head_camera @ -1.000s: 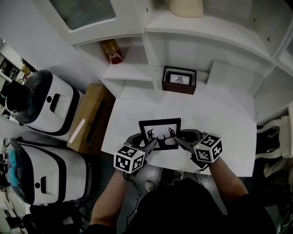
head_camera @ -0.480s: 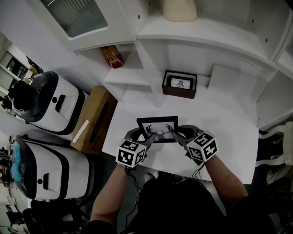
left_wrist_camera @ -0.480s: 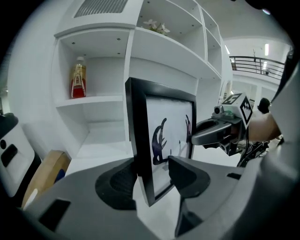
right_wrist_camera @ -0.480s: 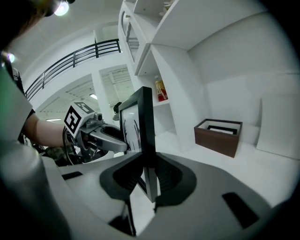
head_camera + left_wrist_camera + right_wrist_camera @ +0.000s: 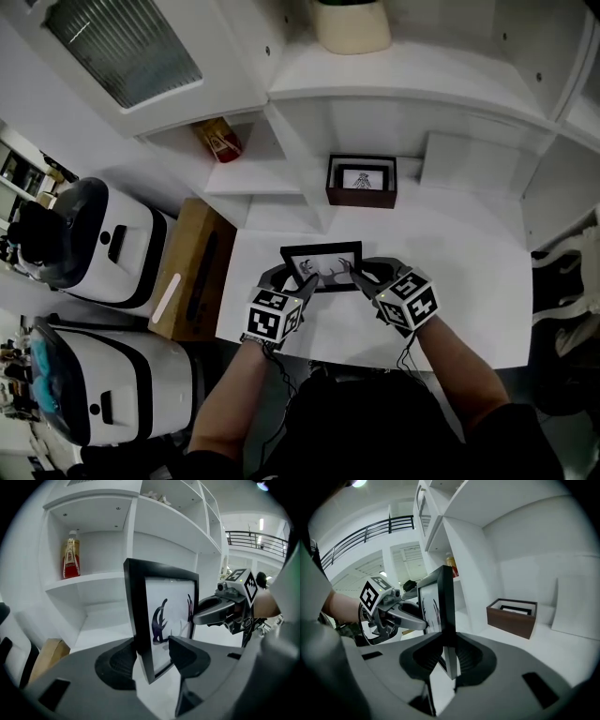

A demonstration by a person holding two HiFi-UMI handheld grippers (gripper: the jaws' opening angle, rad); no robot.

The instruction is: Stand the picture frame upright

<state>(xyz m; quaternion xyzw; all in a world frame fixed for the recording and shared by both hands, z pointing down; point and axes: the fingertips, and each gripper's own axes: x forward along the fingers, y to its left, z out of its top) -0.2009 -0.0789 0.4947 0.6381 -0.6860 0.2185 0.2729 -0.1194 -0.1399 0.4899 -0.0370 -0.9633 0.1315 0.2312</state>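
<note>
Black picture frame (image 5: 322,266): stood upright on the white table (image 5: 459,281), near its front edge.
Right gripper (image 5: 356,275): fingers pinched on one side edge, so the frame is steadied.
Left gripper (image 5: 307,278): fingers spread around the other edge, unclamped; release is judged likely.

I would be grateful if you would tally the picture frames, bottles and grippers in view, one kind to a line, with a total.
Picture frames: 2 (black picture frame between the jaws; brown picture frame further back)
Bottles: 1 (red-labelled bottle)
Grippers: 2 (left gripper, right gripper)
Total: 5
</note>
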